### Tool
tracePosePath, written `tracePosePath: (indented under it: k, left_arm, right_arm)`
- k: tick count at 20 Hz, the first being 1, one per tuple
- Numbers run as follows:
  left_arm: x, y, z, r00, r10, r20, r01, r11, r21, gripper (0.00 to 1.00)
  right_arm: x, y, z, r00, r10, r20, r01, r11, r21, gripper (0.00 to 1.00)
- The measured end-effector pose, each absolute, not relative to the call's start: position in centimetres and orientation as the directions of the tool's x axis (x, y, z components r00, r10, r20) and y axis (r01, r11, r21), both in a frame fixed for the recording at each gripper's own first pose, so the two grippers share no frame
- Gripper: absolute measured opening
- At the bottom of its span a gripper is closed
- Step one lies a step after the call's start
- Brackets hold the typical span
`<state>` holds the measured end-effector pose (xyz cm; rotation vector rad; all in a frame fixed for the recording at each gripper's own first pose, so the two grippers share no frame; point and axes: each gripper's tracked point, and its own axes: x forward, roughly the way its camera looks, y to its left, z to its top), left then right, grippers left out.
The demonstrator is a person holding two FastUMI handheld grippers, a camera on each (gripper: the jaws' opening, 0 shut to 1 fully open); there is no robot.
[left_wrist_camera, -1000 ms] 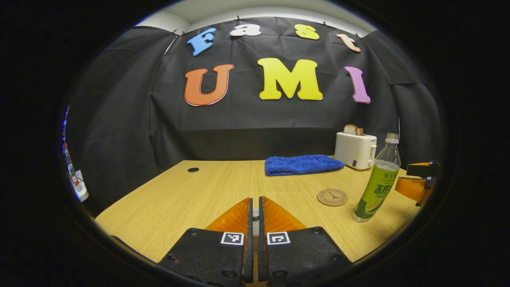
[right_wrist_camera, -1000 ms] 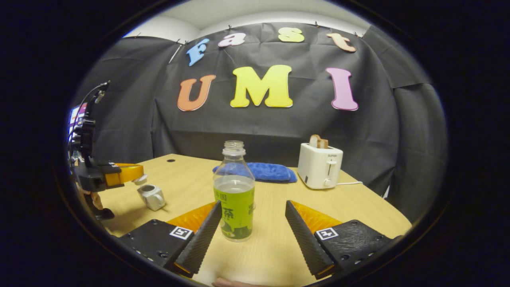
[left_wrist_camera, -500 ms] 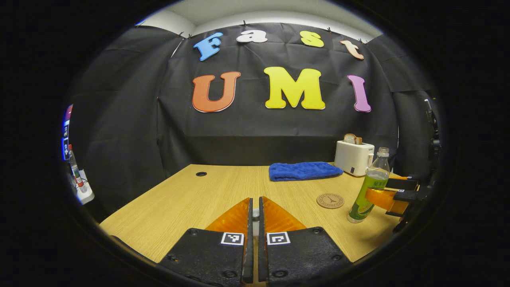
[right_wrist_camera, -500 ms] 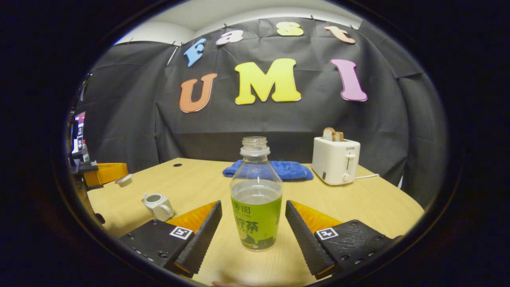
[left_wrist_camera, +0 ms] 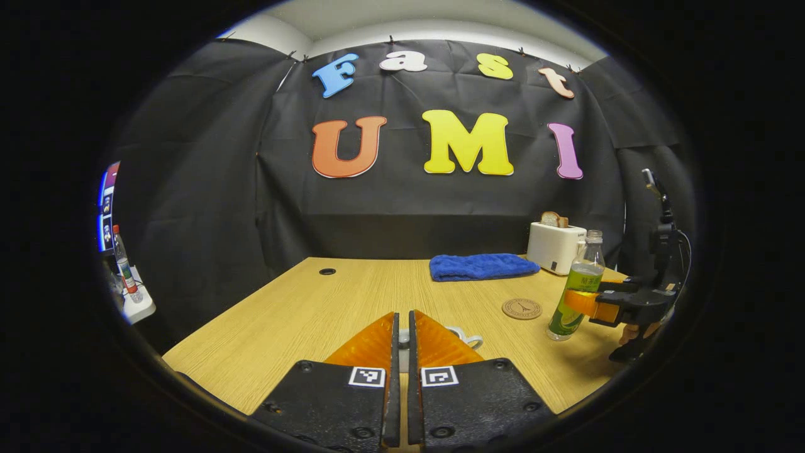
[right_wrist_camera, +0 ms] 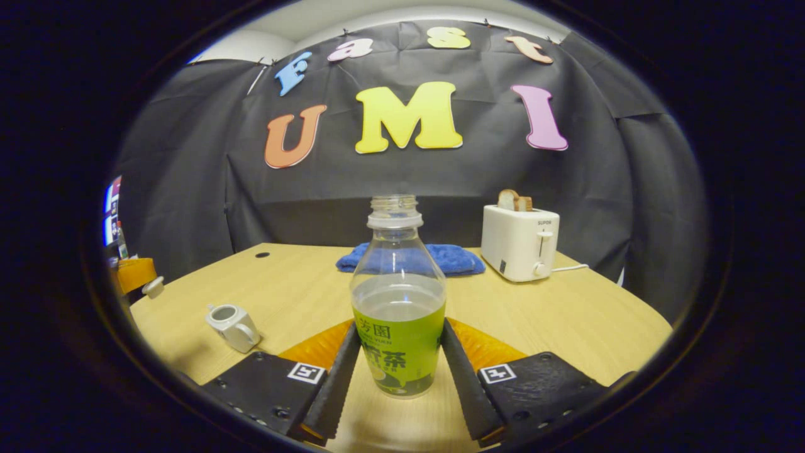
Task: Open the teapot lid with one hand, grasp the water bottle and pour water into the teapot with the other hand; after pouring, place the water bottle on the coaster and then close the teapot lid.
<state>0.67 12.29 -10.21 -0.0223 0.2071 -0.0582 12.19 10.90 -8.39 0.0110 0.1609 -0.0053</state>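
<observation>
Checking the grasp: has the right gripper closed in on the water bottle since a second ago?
Yes. Right gripper advanced; fingers now flank the water bottle, which looms larger against the toaster.

Table (right_wrist_camera: 566, 314): pale wood-grain top, smooth, matt. Water bottle (right_wrist_camera: 397, 302): clear glossy plastic, glossy label wrap. Teapot (right_wrist_camera: 233, 324): white, smooth, slightly shiny, ceramic-looking. Towel (right_wrist_camera: 440, 258): blue fluffy cloth. Toaster (right_wrist_camera: 519, 242): white smooth plastic. Coaster (left_wrist_camera: 521, 308): matt, wood- or cork-like. Right gripper (right_wrist_camera: 396, 371) fingers (right_wrist_camera: 462, 377): ribbed, matt inner faces.

A staged recording booth: black cloth wall (right_wrist_camera: 188, 189) behind wooden table (right_wrist_camera: 566, 314).
</observation>
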Motion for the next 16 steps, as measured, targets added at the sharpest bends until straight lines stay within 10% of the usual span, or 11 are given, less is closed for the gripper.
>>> tracePosePath:
  k: [16]
  left_arm:
    - [-1.0, 15.0, -11.8, 0.981, -0.082, -0.176, 0.081, 0.997, -0.014, 0.07]
  right_arm:
    - [9.9, 17.4, -6.5, 0.988, -0.096, -0.121, 0.013, 0.831, -0.556, 0.74]
